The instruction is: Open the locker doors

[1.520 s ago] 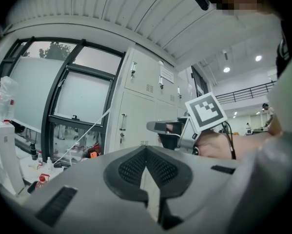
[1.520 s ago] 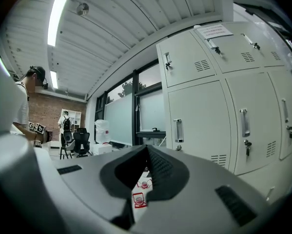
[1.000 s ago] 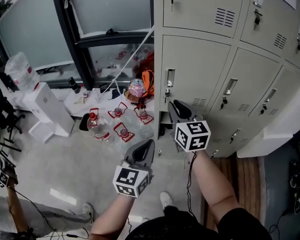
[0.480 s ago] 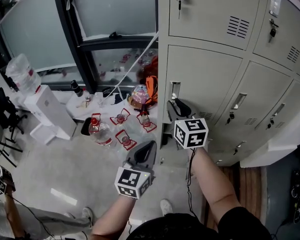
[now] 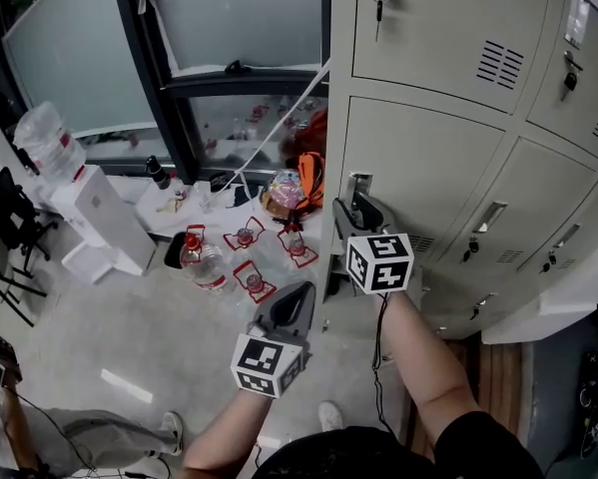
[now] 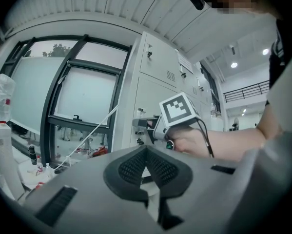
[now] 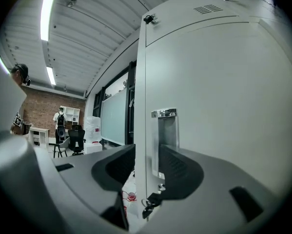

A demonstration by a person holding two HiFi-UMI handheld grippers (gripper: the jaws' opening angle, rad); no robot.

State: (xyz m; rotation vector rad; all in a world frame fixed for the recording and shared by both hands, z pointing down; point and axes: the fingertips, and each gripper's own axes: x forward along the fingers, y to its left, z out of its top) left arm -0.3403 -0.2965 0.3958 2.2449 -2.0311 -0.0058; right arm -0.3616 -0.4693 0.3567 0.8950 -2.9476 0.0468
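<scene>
The grey lockers [image 5: 448, 168] fill the right of the head view. My right gripper [image 5: 350, 208] is at the metal handle [image 5: 358, 183] of the leftmost middle door [image 5: 418, 158]. In the right gripper view the door's left edge [image 7: 142, 130] stands between the jaws of the right gripper [image 7: 146, 165], next to the handle recess [image 7: 167, 140], with keys [image 7: 148, 206] hanging below. These jaws have just been opening and the pads do not seem to press on the edge. My left gripper [image 5: 295, 295] hangs lower left over the floor, shut and empty [image 6: 146, 155].
Several water bottles [image 5: 204, 257] in red holders lie on the floor left of the lockers, beside a white box [image 5: 104, 223] and a large jug [image 5: 44, 143]. A dark window frame [image 5: 169, 78] stands behind. Another person's arm [image 5: 4, 407] shows at the lower left.
Both grippers have moved toward the lockers. The right gripper's tips now sit right at the door handle, and its jaws stand wider. The left gripper stays shut.
</scene>
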